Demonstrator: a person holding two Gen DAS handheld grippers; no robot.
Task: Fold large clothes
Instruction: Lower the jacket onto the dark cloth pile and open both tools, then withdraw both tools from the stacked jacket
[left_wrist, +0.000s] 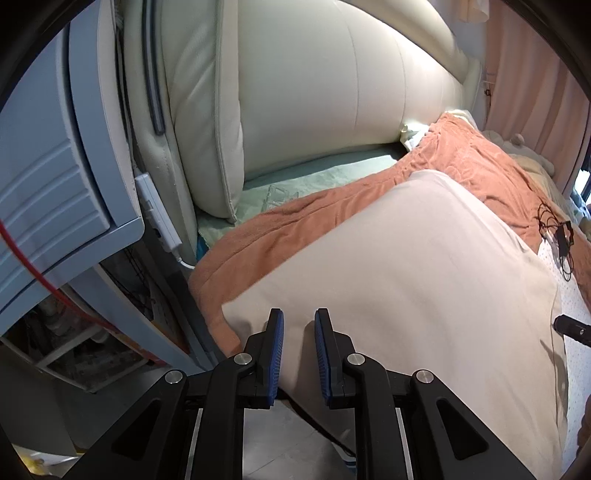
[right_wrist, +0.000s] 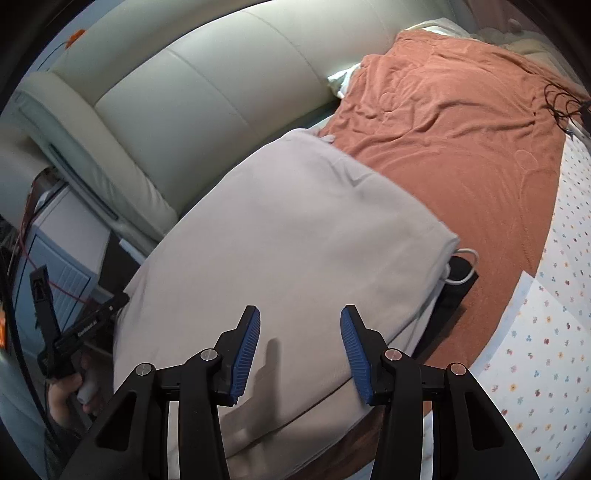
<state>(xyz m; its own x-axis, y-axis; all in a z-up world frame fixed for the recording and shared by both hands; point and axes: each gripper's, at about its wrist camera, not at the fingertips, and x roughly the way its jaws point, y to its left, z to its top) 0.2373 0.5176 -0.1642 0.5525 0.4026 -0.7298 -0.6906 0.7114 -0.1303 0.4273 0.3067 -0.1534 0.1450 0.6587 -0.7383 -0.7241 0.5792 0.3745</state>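
Note:
A large beige garment (left_wrist: 406, 258) lies folded flat on the bed over an orange blanket (left_wrist: 288, 229). My left gripper (left_wrist: 299, 328) is open above the garment's near left edge, holding nothing. In the right wrist view the same garment (right_wrist: 288, 236) fills the middle, and my right gripper (right_wrist: 299, 325) is open wide above its near part, empty. The left gripper (right_wrist: 92, 317) shows at the left of the right wrist view, by the garment's corner. The right gripper's tip (left_wrist: 570, 326) shows at the right edge of the left wrist view.
A cream padded headboard (left_wrist: 314, 92) stands behind the bed. A pale blue cabinet (left_wrist: 55, 184) is at the left. Black cables (left_wrist: 557, 229) lie on the blanket. A white cord and a dark object (right_wrist: 458, 273) stick out under the garment's right edge. A floral sheet (right_wrist: 546, 332) is on the right.

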